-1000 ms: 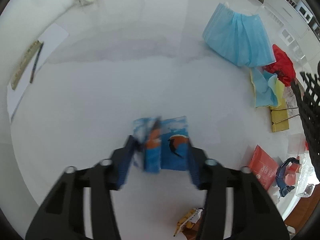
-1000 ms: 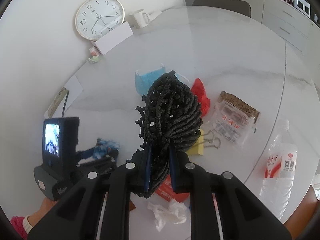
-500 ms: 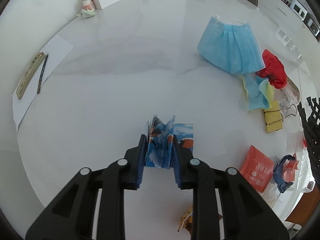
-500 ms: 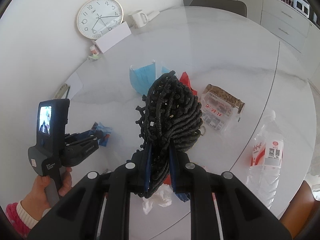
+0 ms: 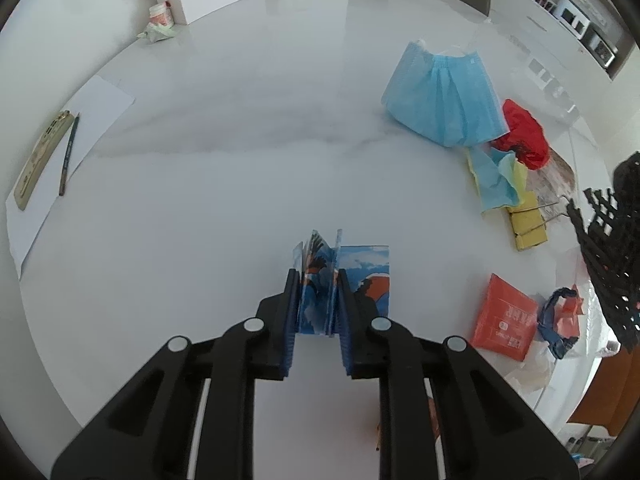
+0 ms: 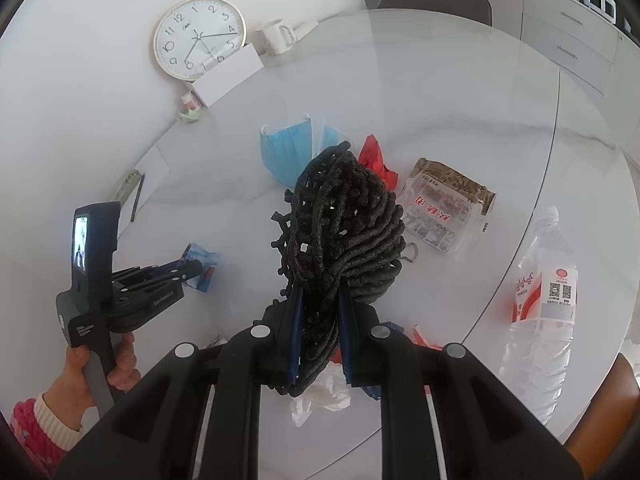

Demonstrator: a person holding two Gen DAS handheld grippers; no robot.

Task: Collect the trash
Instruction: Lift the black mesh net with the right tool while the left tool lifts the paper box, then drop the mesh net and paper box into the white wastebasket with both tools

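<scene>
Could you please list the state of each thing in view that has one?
Left tool: closing on the blue printed wrapper, which is crumpled.
Right tool: shut on the black mesh bag.
Blue pleated face mask: lying crumpled.
Clear plastic bottle: lying down.

Right tongs point(image 6: 318, 312) clamp a black mesh bag point(image 6: 344, 232) above the littered table point(image 6: 460, 80).
</scene>
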